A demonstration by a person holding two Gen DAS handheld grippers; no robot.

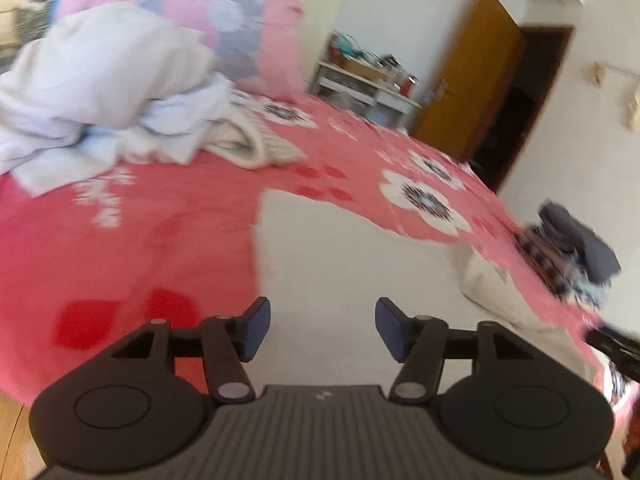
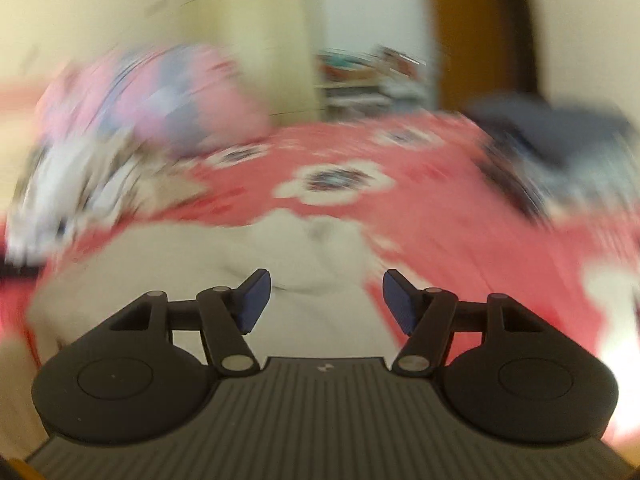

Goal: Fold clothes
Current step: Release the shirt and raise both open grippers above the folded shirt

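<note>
Two grippers over the bed, both empty. Left gripper (image 1: 322, 330): fingers apart, nothing between the blue pads. Right gripper (image 2: 326, 302): fingers likewise apart, nothing between them. No earlier view to compare against, so only the present stance is noted.

Task item: a cream-white garment (image 1: 352, 264) lies spread on the red floral bedsheet (image 1: 160, 216), directly ahead of and below both grippers. In the right wrist view the same garment (image 2: 248, 264) shows a soft ridge or fold across its middle; heavy blur there prevents telling which part of the garment it is, or whether it is a shirt or a sweater.

Elsewhere on the bed: a loose heap of white clothes (image 1: 108, 92) far left, against a pink patterned quilt (image 1: 224, 12); a dark folded stack (image 1: 576, 248) at the right edge of the bed.

Judgement on step: looks like a pause between folds, neither gripper gripping the cloth. Fold count so far cannot be read from these views.

Next move, as I judge it: bring each gripper down to an edge or corner of the cream garment, pinch a single layer without catching the bedsheet beneath, then carry both edges over together so the fold lands even. The sheet is soft, so an easy snag.
</note>
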